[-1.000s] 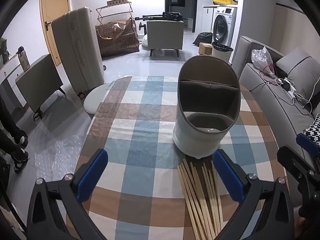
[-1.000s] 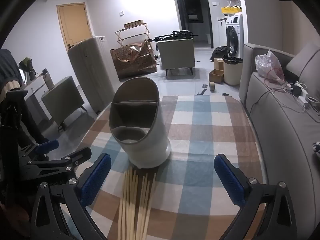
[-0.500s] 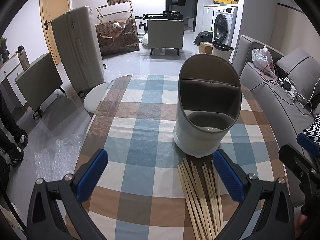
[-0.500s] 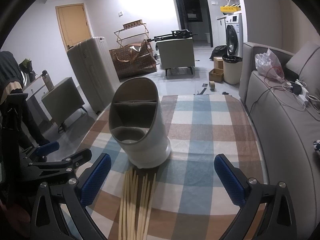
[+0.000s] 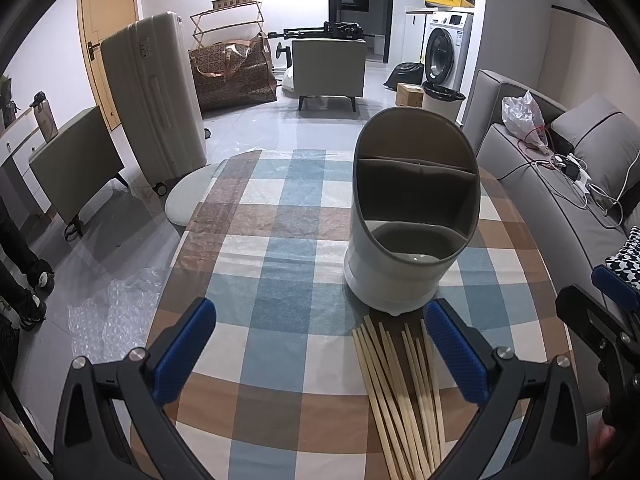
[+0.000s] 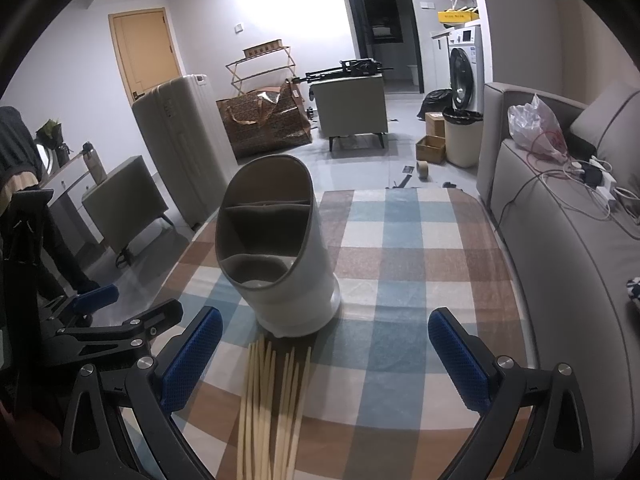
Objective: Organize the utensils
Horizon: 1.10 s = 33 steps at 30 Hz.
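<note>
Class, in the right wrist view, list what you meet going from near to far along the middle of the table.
chopsticks → holder → far table edge

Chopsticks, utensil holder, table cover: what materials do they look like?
Chopsticks: pale, matte, square-edged sticks, likely bamboo or wood.
Utensil holder: smooth white shell with a soft sheen and grey-brown divided interior, probably plastic, possibly ceramic.
Table cover: checked print under faint glare, likely coated cloth or vinyl.
</note>
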Each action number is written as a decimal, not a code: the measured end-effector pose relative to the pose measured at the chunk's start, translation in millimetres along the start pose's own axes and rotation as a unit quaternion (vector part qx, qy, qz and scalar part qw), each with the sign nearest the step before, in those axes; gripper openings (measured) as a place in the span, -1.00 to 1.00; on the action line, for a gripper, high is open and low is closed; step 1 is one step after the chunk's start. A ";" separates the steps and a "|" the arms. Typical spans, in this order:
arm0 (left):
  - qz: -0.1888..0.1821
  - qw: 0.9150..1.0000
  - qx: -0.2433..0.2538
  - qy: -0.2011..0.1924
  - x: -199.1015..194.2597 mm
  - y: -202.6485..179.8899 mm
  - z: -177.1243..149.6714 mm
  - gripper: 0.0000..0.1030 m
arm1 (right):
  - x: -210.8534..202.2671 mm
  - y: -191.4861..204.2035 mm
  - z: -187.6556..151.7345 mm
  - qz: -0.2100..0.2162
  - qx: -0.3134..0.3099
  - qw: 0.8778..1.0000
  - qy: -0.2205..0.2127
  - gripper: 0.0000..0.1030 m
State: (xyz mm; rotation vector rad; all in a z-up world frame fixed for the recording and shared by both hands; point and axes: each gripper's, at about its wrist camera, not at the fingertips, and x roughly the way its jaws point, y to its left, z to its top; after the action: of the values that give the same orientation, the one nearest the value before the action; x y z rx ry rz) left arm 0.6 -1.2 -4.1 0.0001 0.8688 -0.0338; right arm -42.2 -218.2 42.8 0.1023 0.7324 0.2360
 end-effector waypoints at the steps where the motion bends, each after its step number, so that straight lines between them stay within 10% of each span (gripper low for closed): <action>1: 0.000 1.000 0.000 0.000 0.1 -0.3 -0.3 0.98 | 0.0 -0.1 0.0 0.000 0.000 1.000 0.000 1.00; 33: -0.012 1.000 0.000 0.015 5.1 -3.6 -0.9 0.98 | 2.8 -1.9 -3.3 0.001 0.007 1.000 0.005 1.00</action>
State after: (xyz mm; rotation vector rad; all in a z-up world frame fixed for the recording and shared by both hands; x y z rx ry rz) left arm 3.1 -4.9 -8.6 -0.0102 0.8994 -0.0571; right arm -42.2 -219.3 38.2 0.1158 0.7444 0.2330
